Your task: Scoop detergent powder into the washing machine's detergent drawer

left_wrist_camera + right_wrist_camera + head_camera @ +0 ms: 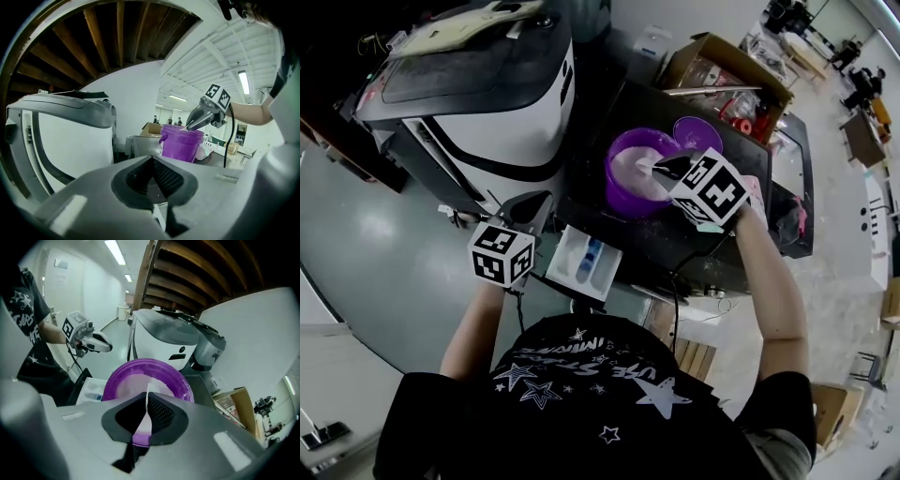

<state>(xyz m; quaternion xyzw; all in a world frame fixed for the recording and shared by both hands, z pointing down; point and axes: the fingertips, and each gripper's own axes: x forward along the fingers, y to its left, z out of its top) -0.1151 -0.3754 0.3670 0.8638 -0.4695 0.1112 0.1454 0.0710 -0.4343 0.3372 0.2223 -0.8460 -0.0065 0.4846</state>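
Observation:
A purple bucket (628,192) of white detergent powder (639,172) stands on a dark table beside the washing machine (487,103). My right gripper (658,169) hangs over the bucket (143,376), shut on the thin white handle of a scoop (148,399); the scoop's bowl is hidden. The detergent drawer (586,262) is pulled out below the table's front edge, also in the right gripper view as the drawer (91,390). My left gripper (540,200) is held just above the drawer's left end, jaws shut with nothing seen between them. The left gripper view shows the bucket (182,144) and the right gripper (191,126).
A purple lid (698,131) lies behind the bucket. An open cardboard box (722,70) with red items sits at the back right of the table (769,187). The washing machine's body (70,136) stands close on the left. Grey floor lies to the left.

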